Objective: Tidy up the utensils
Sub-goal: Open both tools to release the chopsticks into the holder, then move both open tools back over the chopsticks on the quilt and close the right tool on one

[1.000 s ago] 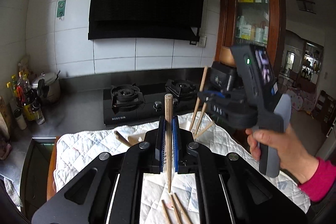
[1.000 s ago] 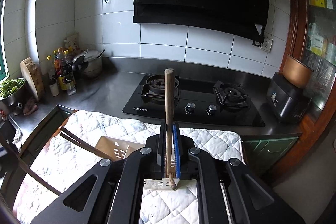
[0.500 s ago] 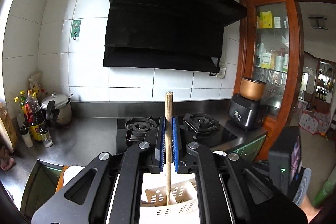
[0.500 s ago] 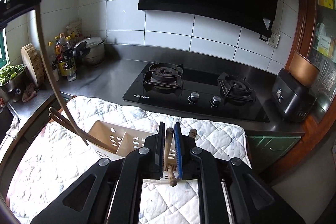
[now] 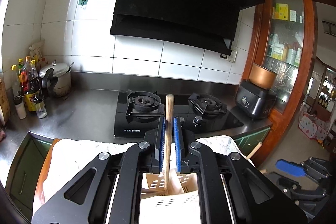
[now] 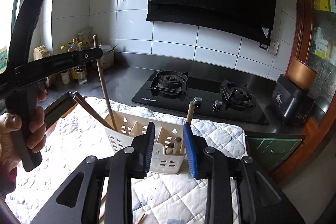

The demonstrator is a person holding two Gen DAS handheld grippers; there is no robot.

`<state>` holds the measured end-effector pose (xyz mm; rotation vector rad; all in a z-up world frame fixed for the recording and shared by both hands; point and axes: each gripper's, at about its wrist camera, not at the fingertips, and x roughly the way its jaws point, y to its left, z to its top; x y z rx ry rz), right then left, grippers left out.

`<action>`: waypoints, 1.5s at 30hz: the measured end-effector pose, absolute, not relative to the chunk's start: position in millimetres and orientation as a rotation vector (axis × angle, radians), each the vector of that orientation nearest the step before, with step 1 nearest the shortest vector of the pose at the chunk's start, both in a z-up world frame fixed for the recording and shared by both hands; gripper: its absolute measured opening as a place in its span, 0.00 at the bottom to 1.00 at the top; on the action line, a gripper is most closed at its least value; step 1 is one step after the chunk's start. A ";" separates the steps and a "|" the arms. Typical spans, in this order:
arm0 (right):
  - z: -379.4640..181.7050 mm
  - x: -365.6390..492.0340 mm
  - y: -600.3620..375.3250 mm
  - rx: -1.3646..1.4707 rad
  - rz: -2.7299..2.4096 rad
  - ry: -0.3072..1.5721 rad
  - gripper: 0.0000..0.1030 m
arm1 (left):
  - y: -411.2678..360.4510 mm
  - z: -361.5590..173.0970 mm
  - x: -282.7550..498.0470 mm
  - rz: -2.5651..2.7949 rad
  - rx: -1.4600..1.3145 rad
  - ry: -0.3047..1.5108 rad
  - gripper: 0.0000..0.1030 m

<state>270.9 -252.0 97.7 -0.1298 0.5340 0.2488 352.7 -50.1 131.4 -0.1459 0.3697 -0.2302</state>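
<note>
At the far left of the right wrist view, the person's left hand (image 6: pixel 20 135) grips the handle of the left gripper (image 6: pixel 95 55), whose fingers are closed on a light wooden chopstick (image 6: pixel 104 85). That chopstick slants down into the leftmost compartment of the cream utensil holder (image 6: pixel 145 140), beside two dark chopsticks (image 6: pixel 90 110) leaning out to the upper left. In the left wrist view the same chopstick (image 5: pixel 168 140) stands upright between the blue pads (image 5: pixel 177 146). The holder stands on a white quilted cloth (image 6: pixel 69 133) over the tabletop. At centre frame, the right gripper (image 6: pixel 170 150) has its fingers spread wide and holds nothing, just in front of the holder's rightmost compartment, where wooden-handled utensils (image 6: pixel 178 144) stand. Behind lies a black gas stove (image 6: pixel 199 98).
</note>
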 end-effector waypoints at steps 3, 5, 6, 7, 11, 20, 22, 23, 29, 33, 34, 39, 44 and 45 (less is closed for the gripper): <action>90.9 250.8 -254.5 -0.104 0.263 0.545 0.30 | -48.4 134.4 346.8 -0.234 -0.144 0.369 0.11; 85.0 237.5 -255.8 -0.082 0.272 0.557 0.34 | -48.7 138.8 339.9 -0.234 -0.144 0.359 0.28; 81.6 231.1 -256.3 -0.075 0.268 0.564 0.35 | -48.0 141.2 335.5 -0.235 -0.142 0.351 0.36; 77.5 225.2 -256.7 -0.071 0.271 0.573 0.35 | -47.9 143.5 329.9 -0.234 -0.138 0.344 0.36; 59.4 195.2 -252.2 -0.077 0.265 0.595 0.35 | -44.3 148.3 303.4 -0.262 -0.127 0.341 0.38; 2.6 126.6 -239.8 -0.033 0.277 0.686 0.36 | -20.6 132.8 220.5 -0.261 -0.142 0.403 0.54; -9.7 115.0 -237.6 -0.012 0.282 0.710 0.36 | -13.4 124.1 201.3 -0.253 -0.158 0.425 0.67; -15.8 109.6 -236.6 0.000 0.280 0.724 0.36 | -10.1 119.2 190.9 -0.249 -0.164 0.430 0.67; -54.5 83.8 -224.5 0.050 0.277 0.798 0.35 | -4.6 81.7 139.1 -0.224 -0.126 0.466 0.73; -79.2 74.2 -217.0 0.116 0.280 0.856 0.27 | -0.7 53.4 118.3 -0.199 -0.115 0.514 0.73; -83.9 72.0 -215.3 0.126 0.274 0.863 0.26 | 1.4 47.7 115.1 -0.187 -0.121 0.524 0.73; -98.4 67.6 -208.0 0.142 0.242 0.887 0.24 | 10.9 22.2 101.7 -0.138 -0.130 0.562 0.73; -106.4 68.1 -204.0 0.143 0.220 0.902 0.21 | 14.1 4.2 96.9 -0.110 -0.121 0.607 0.73; -106.9 67.9 -203.5 0.142 0.215 0.902 0.21 | 14.8 1.0 95.4 -0.111 -0.121 0.612 0.73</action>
